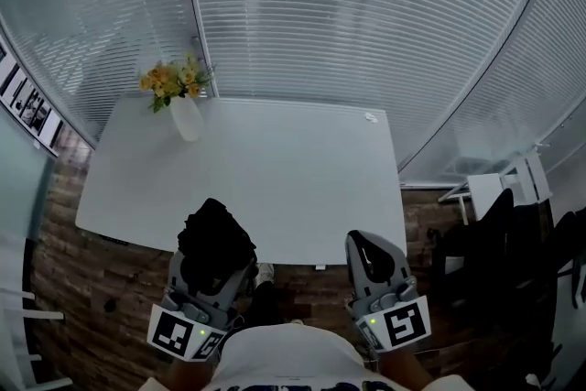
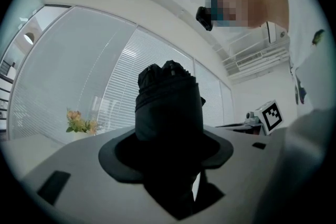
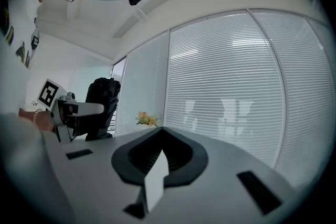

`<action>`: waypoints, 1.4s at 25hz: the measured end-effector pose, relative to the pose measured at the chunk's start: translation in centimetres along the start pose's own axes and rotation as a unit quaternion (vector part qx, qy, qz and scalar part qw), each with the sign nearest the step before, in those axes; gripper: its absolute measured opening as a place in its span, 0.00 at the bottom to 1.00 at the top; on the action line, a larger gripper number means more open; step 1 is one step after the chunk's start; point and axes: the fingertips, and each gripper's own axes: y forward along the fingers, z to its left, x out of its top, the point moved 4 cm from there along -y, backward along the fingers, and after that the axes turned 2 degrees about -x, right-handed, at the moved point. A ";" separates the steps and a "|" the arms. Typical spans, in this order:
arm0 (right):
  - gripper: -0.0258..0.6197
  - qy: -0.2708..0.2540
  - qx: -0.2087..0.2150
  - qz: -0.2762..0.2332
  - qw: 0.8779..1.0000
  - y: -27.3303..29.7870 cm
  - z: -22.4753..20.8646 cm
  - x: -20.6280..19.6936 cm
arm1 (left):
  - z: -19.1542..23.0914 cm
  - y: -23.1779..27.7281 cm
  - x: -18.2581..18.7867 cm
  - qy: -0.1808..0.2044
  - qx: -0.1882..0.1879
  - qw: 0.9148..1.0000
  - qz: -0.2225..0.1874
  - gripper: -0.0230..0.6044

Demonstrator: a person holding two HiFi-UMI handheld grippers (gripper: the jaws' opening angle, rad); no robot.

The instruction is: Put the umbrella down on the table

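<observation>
The umbrella point(image 1: 216, 232) is black and folded, its cloth bunched into a short, thick, wrinkled bundle with a strap band round it. It stands upright in the left claw point(image 1: 213, 268), whose jaws are spread wide and pinch the bundle from both sides. It is held over the near edge of the white bench point(image 1: 284, 174), toward the near left corner. The right claw point(image 1: 371, 257) is at the near right corner, jaws pressed together and empty. A white vase point(image 1: 186, 118) of flowers stands at the far left corner.
</observation>
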 end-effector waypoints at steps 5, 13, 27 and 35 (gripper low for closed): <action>0.05 -0.004 -0.002 0.000 1.000 7.2 -0.4 0.8 | 6.0 3.9 0.4 -0.001 -0.010 1.000 0.003 0.46; 0.05 -0.011 -0.010 -0.003 1.000 15.5 -0.7 1.8 | 13.1 8.5 1.1 0.002 -0.027 1.000 -0.001 0.46; 0.05 -0.010 -0.014 0.009 1.000 20.3 -1.2 1.0 | 16.9 11.3 0.2 -0.010 -0.037 0.999 0.007 0.46; 0.05 -0.009 -0.014 0.003 1.000 19.4 -3.8 1.2 | 14.7 13.2 0.2 -0.005 -0.038 0.999 0.008 0.46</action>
